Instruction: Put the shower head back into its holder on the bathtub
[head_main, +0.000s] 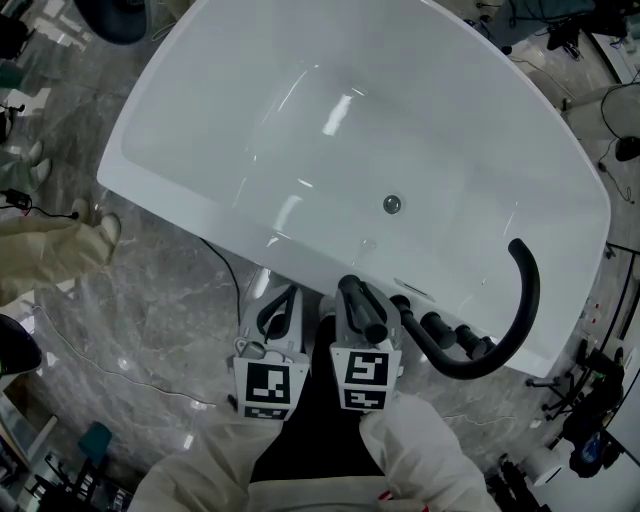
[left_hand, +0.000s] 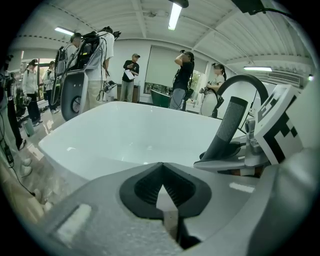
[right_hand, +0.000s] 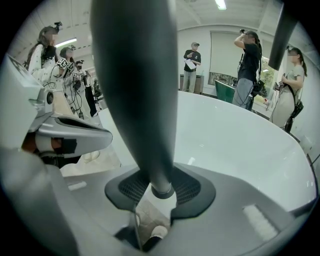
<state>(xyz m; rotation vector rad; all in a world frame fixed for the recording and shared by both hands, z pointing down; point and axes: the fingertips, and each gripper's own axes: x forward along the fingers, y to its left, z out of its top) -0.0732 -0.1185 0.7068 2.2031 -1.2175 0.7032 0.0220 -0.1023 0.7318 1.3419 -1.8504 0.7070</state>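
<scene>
The white bathtub (head_main: 200, 120) fills the head view, and I stand at its near rim. My right gripper (head_main: 358, 300) is shut on the black shower head (head_main: 364, 312), a dark rod pointing up toward the tub. In the right gripper view the handle (right_hand: 140, 90) rises from between the pads of the right gripper (right_hand: 160, 187). The left gripper (head_main: 280, 302) hangs just left of it, shut and empty; its pads meet in the left gripper view (left_hand: 162, 169). A row of black fittings (head_main: 440, 328) sits on the rim to the right. I cannot tell which one is the holder.
A curved black spout (head_main: 520, 300) arches over the rim at the right. The drain (head_main: 392, 204) is in the tub floor. A cable (head_main: 222, 262) trails on the marble floor, and someone's legs (head_main: 60, 245) stand at the left. Several people (left_hand: 182, 80) stand beyond the tub.
</scene>
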